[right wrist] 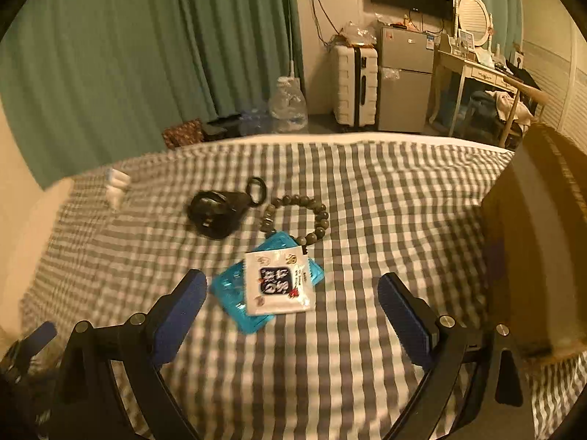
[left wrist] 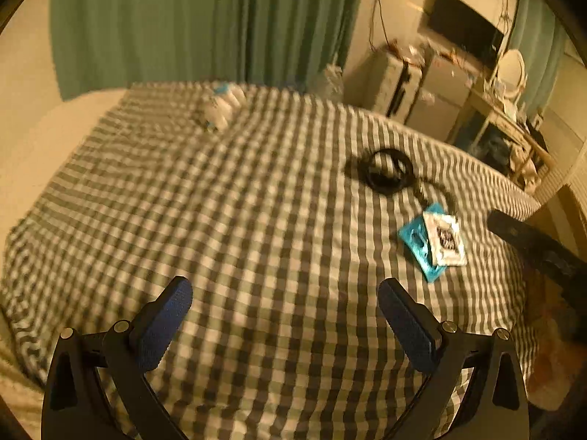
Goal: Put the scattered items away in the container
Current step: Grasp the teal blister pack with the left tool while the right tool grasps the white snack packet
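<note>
While both the left gripper [left wrist: 285, 289] and right gripper [right wrist: 292, 286] hover spread and empty, a white sachet [right wrist: 278, 282] lies atop the blue packet [right wrist: 231, 293], the bead bracelet [right wrist: 299, 216] touching that packet's far edge.

White sachet [right wrist: 279, 281] atop blue packet [right wrist: 234, 295], bead bracelet [right wrist: 299, 216], black charger [right wrist: 216, 212], cardboard box [right wrist: 539, 249]
</note>
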The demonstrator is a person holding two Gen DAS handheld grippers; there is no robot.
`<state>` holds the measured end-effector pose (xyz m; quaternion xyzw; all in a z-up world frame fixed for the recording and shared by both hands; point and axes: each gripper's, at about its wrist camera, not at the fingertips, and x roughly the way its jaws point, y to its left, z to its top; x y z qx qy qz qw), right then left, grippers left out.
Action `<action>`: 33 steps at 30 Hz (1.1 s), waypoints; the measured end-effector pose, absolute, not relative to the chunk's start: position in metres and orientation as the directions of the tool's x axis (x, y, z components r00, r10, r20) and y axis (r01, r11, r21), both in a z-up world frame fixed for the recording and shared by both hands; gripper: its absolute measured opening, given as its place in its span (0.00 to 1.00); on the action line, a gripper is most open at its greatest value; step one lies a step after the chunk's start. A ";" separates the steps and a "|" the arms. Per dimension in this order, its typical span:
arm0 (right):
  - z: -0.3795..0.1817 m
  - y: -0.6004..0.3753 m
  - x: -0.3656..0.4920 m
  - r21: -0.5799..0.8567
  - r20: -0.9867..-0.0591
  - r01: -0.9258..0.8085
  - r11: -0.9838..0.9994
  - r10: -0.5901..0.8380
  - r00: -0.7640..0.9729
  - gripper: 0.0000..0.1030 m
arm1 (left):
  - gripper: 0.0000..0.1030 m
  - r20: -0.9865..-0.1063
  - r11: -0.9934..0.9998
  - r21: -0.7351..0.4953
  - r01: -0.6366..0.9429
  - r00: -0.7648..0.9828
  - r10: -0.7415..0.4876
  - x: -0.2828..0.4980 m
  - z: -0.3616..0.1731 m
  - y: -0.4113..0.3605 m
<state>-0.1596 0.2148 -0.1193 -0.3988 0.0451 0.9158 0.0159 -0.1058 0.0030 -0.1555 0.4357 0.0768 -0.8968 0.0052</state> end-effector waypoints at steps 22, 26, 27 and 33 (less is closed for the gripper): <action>-0.175 0.218 -0.197 -0.031 -0.818 0.026 -0.999 0.010 -0.576 0.18 | 1.00 -0.810 -0.994 0.065 -0.084 -0.586 -0.004 -0.119 -0.168 0.068; -0.171 0.257 -0.193 0.020 -0.814 -0.054 -0.998 0.015 -0.581 0.14 | 1.00 -0.753 -0.979 0.117 -0.166 -0.658 0.021 -0.127 -0.161 0.103; -0.170 0.268 -0.192 0.017 -0.810 -0.081 -0.997 0.034 -0.585 0.14 | 1.00 -0.730 -0.975 0.111 -0.194 -0.682 0.053 -0.131 -0.160 0.114; -0.181 0.318 -0.198 0.117 -0.821 -0.199 -0.973 0.019 -0.571 0.13 | 1.00 -0.721 -0.942 0.112 -0.317 -0.678 0.143 -0.168 -0.182 0.160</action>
